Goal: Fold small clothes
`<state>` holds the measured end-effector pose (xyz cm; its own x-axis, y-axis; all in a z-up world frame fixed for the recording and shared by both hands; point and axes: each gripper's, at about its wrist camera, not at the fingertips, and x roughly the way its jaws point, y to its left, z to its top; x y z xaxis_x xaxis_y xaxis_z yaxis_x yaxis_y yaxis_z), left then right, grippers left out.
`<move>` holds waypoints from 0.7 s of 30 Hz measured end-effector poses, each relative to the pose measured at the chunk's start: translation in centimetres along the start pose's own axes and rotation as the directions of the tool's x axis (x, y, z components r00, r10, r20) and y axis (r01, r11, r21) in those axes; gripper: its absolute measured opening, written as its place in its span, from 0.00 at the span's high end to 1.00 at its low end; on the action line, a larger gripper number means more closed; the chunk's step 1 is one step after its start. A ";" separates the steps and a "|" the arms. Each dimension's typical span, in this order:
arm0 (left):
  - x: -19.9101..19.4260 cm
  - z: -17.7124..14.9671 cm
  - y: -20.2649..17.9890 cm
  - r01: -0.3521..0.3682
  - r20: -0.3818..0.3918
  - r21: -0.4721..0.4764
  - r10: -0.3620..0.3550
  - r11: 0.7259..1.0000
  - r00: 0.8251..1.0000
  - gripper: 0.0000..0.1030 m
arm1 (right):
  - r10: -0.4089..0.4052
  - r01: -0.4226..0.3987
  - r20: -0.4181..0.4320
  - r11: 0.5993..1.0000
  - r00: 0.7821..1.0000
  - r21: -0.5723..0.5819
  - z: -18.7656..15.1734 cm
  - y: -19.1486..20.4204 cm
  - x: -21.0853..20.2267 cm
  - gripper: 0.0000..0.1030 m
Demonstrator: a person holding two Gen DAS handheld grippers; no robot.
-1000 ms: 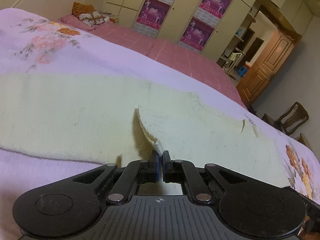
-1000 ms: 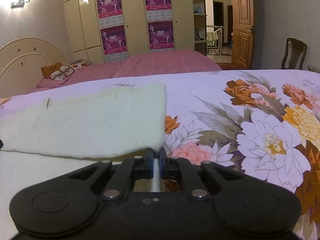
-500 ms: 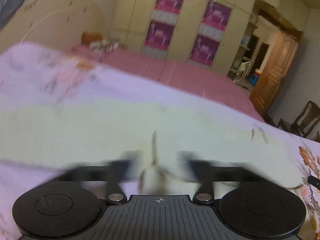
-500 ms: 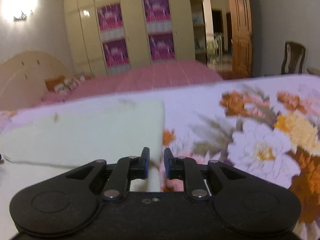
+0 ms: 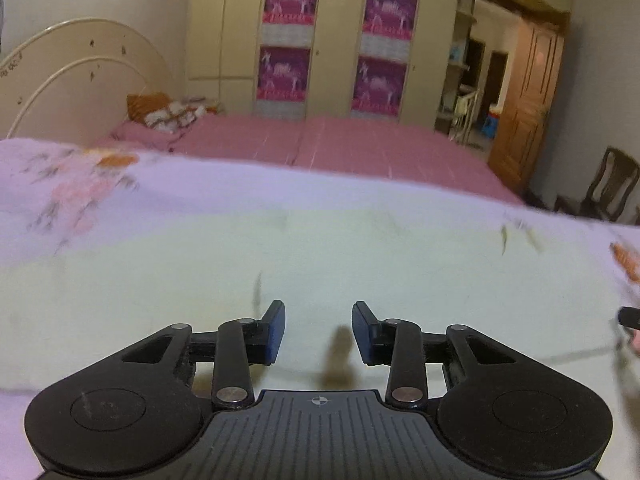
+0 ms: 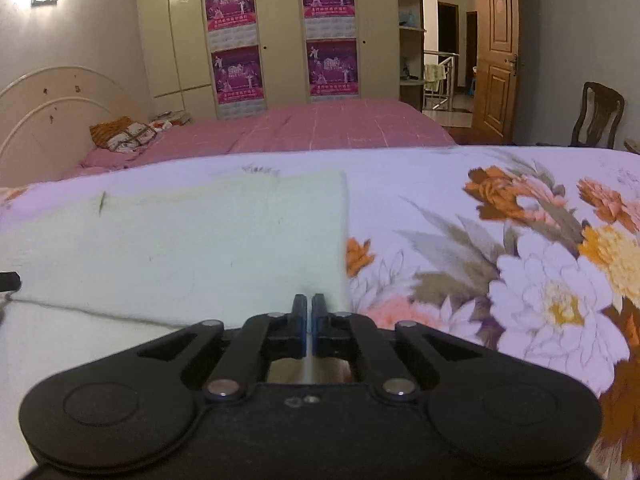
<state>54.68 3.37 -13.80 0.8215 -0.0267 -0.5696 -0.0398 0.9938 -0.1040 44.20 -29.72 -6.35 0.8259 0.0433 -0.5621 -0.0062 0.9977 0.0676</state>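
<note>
On the floral bed (image 6: pixel 460 184), left tongs (image 5: pixel 319 330) closing, empty; right tongs (image 6: pixel 309 312) pinch the pale garment (image 6: pixel 192 240); regrip the edge squarely.

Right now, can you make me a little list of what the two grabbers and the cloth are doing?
cloth: pale yellow garment lying flat on the flowery bedsheet
left gripper: open, jaws just closed partway, nothing between them, above the cloth
right gripper: shut, a thin strip of cloth seems to be pinched at the near right corner
behind: pink bed, wardrobe with purple posters
</note>
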 end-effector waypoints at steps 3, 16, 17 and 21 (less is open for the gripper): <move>1.5 1.3 -1.8 0.029 -0.005 0.004 -0.029 1.000 1.000 0.44 | 0.005 -0.005 0.046 1.000 0.999 0.010 2.0 0.7 1.7 0.80; 4.7 0.9 -8.0 0.048 -0.035 0.118 -0.044 0.992 0.998 0.42 | 0.180 -0.181 -0.022 0.971 0.983 -0.155 3.8 5.2 8.1 0.82; 4.5 0.6 -7.3 0.035 -0.028 0.127 -0.031 0.991 0.999 0.42 | 0.170 -0.171 -0.017 0.974 0.985 -0.150 4.0 4.5 8.2 0.83; 4.0 0.6 -4.5 -0.015 -0.016 0.138 0.017 0.990 1.000 0.42 | 0.060 -0.060 0.000 0.995 0.998 -0.078 5.2 0.9 8.9 0.84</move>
<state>58.52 -1.13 -15.08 0.8113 -0.0113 -0.5846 0.0271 0.9995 0.0183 54.51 -28.67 -7.01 0.8239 0.1029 -0.5573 -0.0995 0.9944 0.0365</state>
